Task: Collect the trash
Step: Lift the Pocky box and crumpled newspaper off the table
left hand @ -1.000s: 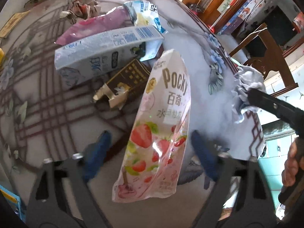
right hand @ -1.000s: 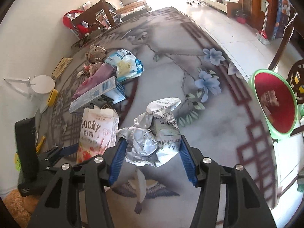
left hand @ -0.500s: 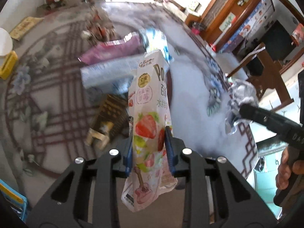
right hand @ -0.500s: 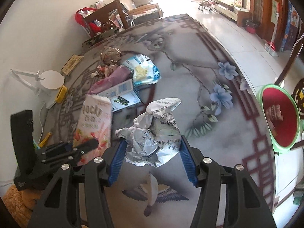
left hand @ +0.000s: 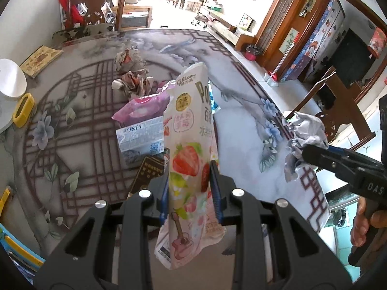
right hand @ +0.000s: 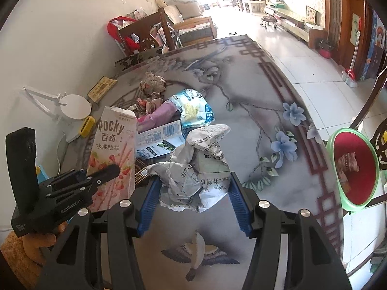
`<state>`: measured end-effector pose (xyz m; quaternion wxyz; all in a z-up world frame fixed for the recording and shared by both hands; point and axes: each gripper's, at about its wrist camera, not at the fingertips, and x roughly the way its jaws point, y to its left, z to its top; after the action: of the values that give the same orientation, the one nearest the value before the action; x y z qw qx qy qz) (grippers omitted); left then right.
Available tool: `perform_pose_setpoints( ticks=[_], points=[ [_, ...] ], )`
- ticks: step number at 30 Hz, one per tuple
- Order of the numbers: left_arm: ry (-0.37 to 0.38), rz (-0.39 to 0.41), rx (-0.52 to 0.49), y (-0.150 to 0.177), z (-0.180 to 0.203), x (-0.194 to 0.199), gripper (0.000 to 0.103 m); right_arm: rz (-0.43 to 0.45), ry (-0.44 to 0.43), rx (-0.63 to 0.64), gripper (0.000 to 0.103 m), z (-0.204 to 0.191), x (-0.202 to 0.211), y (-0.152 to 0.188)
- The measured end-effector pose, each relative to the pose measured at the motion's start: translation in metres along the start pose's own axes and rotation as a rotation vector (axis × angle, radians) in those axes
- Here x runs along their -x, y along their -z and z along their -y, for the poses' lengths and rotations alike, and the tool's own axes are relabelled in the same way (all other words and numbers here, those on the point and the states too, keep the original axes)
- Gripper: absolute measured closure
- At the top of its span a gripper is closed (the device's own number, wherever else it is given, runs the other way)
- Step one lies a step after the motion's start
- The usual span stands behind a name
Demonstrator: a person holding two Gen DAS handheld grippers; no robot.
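left hand-held gripper clamps Pocky bag | right hand-held gripper clamps crumpled paper

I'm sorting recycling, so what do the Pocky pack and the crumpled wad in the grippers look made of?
Pocky pack: looks like glossy printed plastic film; it shines and buckles between the left gripper's pads. Crumpled wad: likely matte printed paper, with sharp creases, in the right gripper.

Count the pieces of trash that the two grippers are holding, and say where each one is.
2. The Pocky packet is clamped upright in the left gripper; the crumpled paper sits between the pads of the right gripper. More trash lies on the table.
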<state>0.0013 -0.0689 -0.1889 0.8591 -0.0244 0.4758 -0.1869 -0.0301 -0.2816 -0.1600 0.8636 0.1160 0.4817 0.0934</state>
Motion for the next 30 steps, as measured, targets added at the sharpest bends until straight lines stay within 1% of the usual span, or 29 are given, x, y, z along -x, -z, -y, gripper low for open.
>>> perform_pose_setpoints(
  ticks=[7,11,18,30],
  points=[
    [0.004,0.012,-0.012,-0.005,0.009,0.003,0.075,0.011,0.001,-0.017,0.049,0.006,0.003,0.000],
    [-0.012,0.022,-0.030,-0.007,0.014,0.006,0.075,0.014,0.000,-0.015,0.049,0.006,0.004,0.000],
    [-0.012,0.037,-0.020,-0.010,0.015,0.008,0.075,0.016,0.009,-0.014,0.049,0.009,0.009,-0.002],
    [-0.009,0.035,-0.041,-0.015,0.025,0.004,0.075,0.018,0.008,-0.027,0.049,0.017,0.012,-0.004]
  ],
)
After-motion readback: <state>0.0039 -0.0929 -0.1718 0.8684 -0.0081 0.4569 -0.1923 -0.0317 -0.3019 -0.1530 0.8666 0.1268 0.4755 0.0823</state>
